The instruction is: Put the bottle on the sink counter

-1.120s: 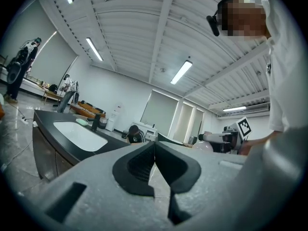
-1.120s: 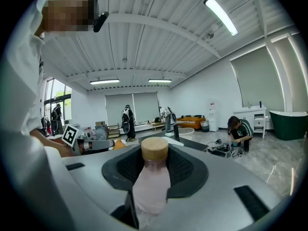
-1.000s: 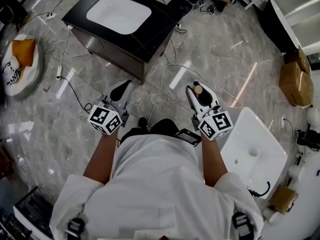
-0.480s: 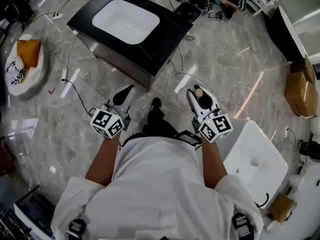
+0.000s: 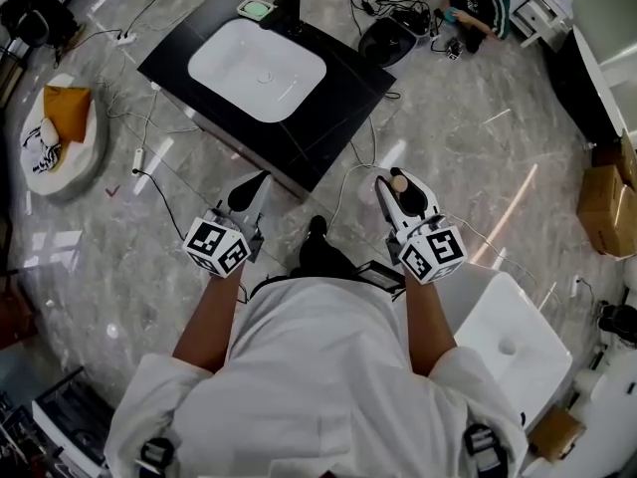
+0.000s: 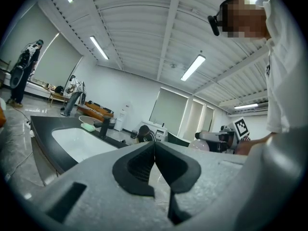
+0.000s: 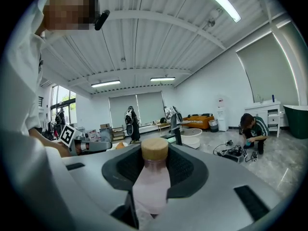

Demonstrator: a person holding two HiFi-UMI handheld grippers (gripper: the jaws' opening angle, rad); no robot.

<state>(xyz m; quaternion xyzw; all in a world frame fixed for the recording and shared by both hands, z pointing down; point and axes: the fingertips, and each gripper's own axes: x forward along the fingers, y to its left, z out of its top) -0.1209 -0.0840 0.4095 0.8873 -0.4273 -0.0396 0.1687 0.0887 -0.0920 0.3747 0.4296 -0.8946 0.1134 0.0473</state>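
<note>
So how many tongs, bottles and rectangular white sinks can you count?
Tongs: 2, the left tongs shut and empty, the right tongs gripping the bottle.
Bottles: 1.
Rectangular white sinks: 2, the counter sink and the floor sink.
Total: 5.

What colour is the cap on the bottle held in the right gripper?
Light tan, like wood or cork, on the pale pink bottle; the cap shows best in the right gripper view.
</note>
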